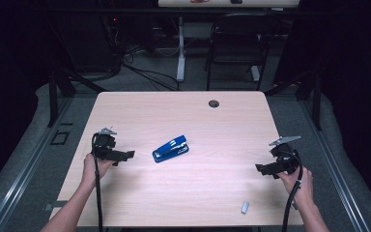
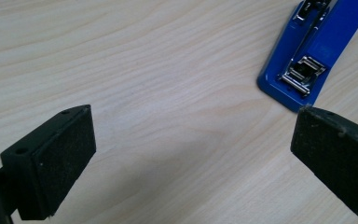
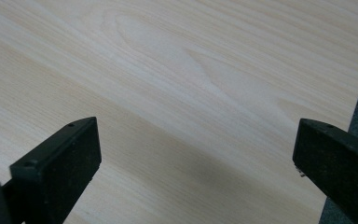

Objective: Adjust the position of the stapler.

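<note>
High view first: the blue stapler (image 1: 170,148) lies on the table (image 1: 183,193) a little left of the frame's middle, its long axis running from lower left to upper right. The left gripper (image 1: 125,154) sits at the left of the frame, near the stapler's lower-left end and pointing toward it. The right gripper (image 1: 263,168) is at the right, well apart from the stapler, so the left one is clearly the nearer.

Left gripper view bears this out: the stapler (image 2: 314,51) shows in the upper right of the frame, just beyond the right jaw, metal parts up, not between the pads. Both jaws there stand wide apart over bare wood, gripping nothing. Right gripper view has its jaws spread as wide, also holding nothing, over bare table (image 3: 177,93).

A small grey piece (image 1: 245,207) lies near the table's lower right edge, closer to the right hand (image 1: 300,181).

I judge that a reach for the stapler falls to the left gripper, which would need to swing toward the upper right of its own view to straddle the body across its long axis.
</note>
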`<state>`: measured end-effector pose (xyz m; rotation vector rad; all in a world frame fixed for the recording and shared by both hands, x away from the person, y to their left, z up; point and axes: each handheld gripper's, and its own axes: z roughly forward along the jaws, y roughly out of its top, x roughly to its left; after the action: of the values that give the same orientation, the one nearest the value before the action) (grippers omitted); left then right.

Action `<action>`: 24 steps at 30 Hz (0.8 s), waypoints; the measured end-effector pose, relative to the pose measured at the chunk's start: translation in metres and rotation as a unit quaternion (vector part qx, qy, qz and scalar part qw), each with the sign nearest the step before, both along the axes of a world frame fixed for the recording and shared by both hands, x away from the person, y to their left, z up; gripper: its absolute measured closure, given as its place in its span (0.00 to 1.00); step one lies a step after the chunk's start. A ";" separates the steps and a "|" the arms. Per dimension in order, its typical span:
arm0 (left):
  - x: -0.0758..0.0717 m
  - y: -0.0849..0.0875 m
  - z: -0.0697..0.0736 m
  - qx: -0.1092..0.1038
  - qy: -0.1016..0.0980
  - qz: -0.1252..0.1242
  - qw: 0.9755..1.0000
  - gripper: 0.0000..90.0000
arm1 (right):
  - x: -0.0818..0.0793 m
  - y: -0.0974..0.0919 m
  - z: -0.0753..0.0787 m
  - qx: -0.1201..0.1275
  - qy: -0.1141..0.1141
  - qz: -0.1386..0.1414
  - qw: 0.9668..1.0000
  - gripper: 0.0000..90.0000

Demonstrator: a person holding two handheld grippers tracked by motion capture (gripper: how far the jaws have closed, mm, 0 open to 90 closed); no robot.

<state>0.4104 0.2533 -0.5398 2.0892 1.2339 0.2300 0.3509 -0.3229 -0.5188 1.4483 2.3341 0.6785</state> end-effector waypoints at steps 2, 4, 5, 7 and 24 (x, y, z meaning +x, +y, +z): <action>0.001 -0.002 0.001 -0.003 0.004 -0.007 1.000 0.00 | 0.002 0.001 0.000 0.004 0.006 0.006 1.000 0.00; 0.002 -0.004 0.003 -0.009 0.006 -0.013 1.000 0.00 | 0.002 0.003 -0.002 0.006 0.009 0.011 1.000 0.00; 0.003 -0.007 0.003 -0.011 0.004 -0.013 1.000 0.00 | 0.002 0.003 -0.003 0.006 0.011 0.010 1.000 0.00; 0.003 -0.009 0.004 -0.011 0.006 -0.019 1.000 0.00 | 0.002 0.003 -0.004 0.005 0.015 0.011 1.000 0.00; 0.009 -0.072 0.015 0.005 -0.017 -0.097 0.995 0.01 | -0.001 0.004 -0.005 -0.006 0.029 0.014 0.999 0.01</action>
<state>0.4195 0.1818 -0.5250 2.1869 1.0037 0.1820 0.3496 -0.3188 -0.5243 1.4501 2.4019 0.6369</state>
